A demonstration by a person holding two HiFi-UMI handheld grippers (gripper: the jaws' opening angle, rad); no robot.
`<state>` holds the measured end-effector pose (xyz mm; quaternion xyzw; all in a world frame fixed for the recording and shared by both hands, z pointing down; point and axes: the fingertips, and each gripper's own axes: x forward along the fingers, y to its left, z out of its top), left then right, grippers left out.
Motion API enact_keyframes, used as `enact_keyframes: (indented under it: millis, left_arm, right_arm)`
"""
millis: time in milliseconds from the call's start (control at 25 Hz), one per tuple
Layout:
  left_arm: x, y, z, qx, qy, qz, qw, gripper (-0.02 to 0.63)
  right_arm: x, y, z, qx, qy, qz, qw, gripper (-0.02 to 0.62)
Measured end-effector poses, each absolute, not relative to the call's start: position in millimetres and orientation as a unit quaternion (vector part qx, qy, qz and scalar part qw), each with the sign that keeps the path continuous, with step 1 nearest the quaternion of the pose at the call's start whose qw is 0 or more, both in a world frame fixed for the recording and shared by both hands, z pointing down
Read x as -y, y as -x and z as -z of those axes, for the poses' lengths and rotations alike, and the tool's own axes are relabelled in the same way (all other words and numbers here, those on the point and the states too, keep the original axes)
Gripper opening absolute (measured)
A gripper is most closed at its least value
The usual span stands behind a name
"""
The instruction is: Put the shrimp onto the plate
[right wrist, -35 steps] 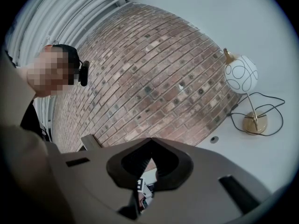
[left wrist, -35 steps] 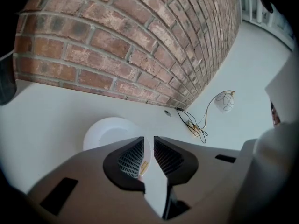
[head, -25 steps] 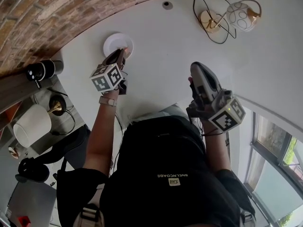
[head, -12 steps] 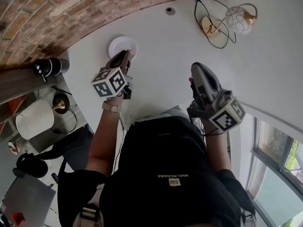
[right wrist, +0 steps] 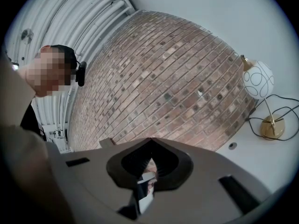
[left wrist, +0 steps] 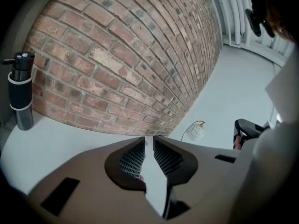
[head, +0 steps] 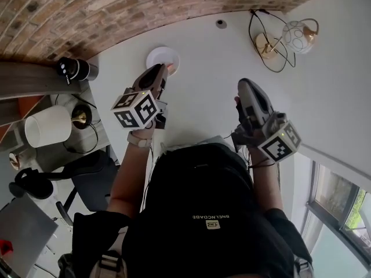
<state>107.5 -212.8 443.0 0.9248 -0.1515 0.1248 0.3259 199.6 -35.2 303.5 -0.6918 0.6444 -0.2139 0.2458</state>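
Observation:
A small white plate (head: 156, 55) lies on the white table near the brick wall. My left gripper (head: 164, 69) reaches to the plate's near edge, its jaws closed to a thin slit (left wrist: 149, 139). A pinkish bit, apparently the shrimp (head: 168, 69), shows at its tips and low in the slit (left wrist: 141, 177). The plate itself is hidden in the left gripper view. My right gripper (head: 242, 86) hangs apart to the right over the table, jaws meeting at the tips (right wrist: 150, 143); I make out nothing held there.
A dark bottle (head: 75, 69) (left wrist: 21, 94) stands at the table's left end by the brick wall (head: 116, 4). A globe lamp (head: 300, 33) (right wrist: 258, 80) with trailing cable sits at the far right. A white lampshade (head: 47, 126) and a chair stand lower left.
The head view has swung, sliding the whole scene rightward. The left gripper's tips stay at the plate's near edge, edging slightly forward. The right gripper has barely moved.

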Motion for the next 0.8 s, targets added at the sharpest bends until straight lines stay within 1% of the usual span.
enact_keyframes:
  millis: [320, 800]
  left_arm:
    - [198, -75, -403, 0.18, -0.928, -0.085, 0.314, 0.058]
    - [176, -23, -365, 0.223, -0.922, -0.036, 0.314, 0.058]
  right_arm:
    - [39, -185, -294, -0.683, 0.653, 0.214, 0.25, 0.003]
    - [57, -158, -288, -0.739, 0.584, 0.221, 0.251, 0.003]
